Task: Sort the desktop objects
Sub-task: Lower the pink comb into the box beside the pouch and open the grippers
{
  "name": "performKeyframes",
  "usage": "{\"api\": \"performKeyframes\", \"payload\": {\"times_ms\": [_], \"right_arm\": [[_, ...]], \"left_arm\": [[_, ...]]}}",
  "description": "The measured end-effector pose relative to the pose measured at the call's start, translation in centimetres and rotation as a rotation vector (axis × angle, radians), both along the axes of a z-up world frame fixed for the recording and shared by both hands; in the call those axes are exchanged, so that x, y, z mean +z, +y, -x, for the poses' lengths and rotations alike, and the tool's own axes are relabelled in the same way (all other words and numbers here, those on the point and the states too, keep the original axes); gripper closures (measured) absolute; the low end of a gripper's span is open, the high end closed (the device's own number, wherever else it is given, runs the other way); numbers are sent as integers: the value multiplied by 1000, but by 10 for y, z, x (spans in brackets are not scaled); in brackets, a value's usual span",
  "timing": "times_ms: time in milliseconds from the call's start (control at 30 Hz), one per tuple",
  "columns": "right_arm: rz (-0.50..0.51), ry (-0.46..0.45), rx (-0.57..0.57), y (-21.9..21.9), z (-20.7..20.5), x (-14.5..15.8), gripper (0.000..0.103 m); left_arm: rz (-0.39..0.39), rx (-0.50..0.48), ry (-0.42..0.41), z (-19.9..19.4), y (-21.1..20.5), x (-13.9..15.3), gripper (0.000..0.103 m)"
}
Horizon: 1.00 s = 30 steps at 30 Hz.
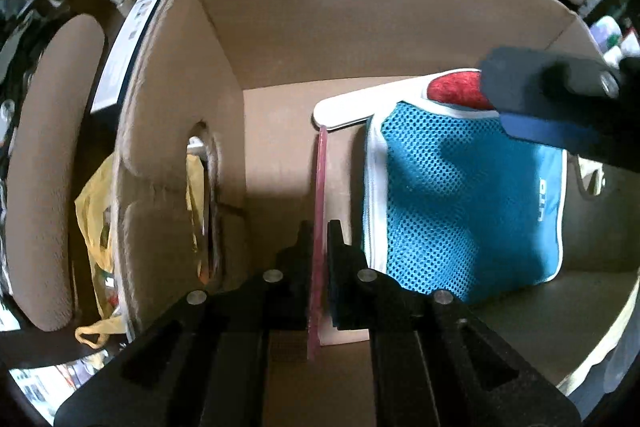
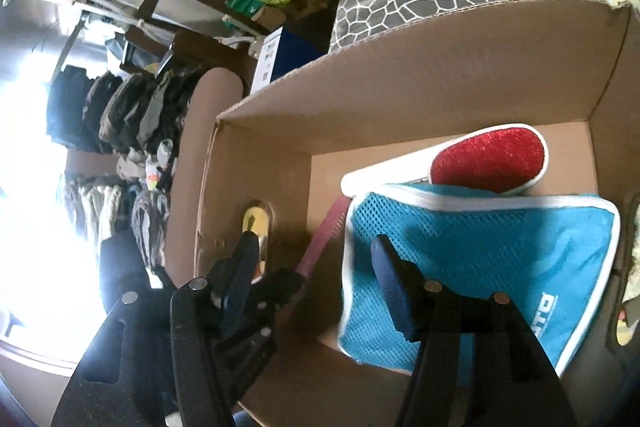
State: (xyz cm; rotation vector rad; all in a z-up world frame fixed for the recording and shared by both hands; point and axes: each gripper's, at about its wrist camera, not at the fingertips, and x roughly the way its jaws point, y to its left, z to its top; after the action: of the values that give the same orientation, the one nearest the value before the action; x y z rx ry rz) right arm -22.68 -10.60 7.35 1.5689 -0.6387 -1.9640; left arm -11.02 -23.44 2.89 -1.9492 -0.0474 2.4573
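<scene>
Left tongs [image 1: 320,239] pinch what looks like a pink comb [image 1: 320,183] inside the cardboard box [image 1: 280,27]; right tongs [image 2: 316,259] gape empty.

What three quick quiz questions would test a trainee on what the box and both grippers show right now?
1. True or false: the left gripper is shut on the pink comb.
2. What lies in the box partly under the blue mesh pouch? A) a lint brush with a red pad B) a mug C) a book
3. Is anything between the right gripper's fingers?

Key: 1. True; the comb stands on edge between the closed fingers. 2. A, the lint brush. 3. No; it is open above the box with nothing held.
</scene>
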Motion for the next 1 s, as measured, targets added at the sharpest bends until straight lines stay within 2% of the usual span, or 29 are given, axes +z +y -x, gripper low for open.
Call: {"api": "performKeyframes", "payload": {"times_ms": [100,267,333,433,500,567,667,933,1000], "right_arm": [[-9,7,16,1,-6,2,42],[-25,13,5,2,-12,6,41],[-43,20,10,0,-16,8,40],[-90,43,21,-2,-21,13,32],[-127,63,30,-4,-26,16,29],[-176,81,40,-6,-30,18,22],[-237,109,58,-10,-38,21,21],[-300,134,63,-6,-62,24,13],[-313,141,61,-4,-67,26,10]], "left_arm": [[-40,29,13,-8,-7,8,89],[-67,41,38,-20,-17,25,88],[-80,50,52,-25,-23,33,82],[-92,58,69,-30,-29,42,74],[-102,66,82,-34,-31,48,63],[-108,71,92,-37,-32,52,57],[-119,82,100,-44,-35,58,50],[-139,86,121,-63,-34,69,31],[-146,88,126,-68,-33,72,21]]}}
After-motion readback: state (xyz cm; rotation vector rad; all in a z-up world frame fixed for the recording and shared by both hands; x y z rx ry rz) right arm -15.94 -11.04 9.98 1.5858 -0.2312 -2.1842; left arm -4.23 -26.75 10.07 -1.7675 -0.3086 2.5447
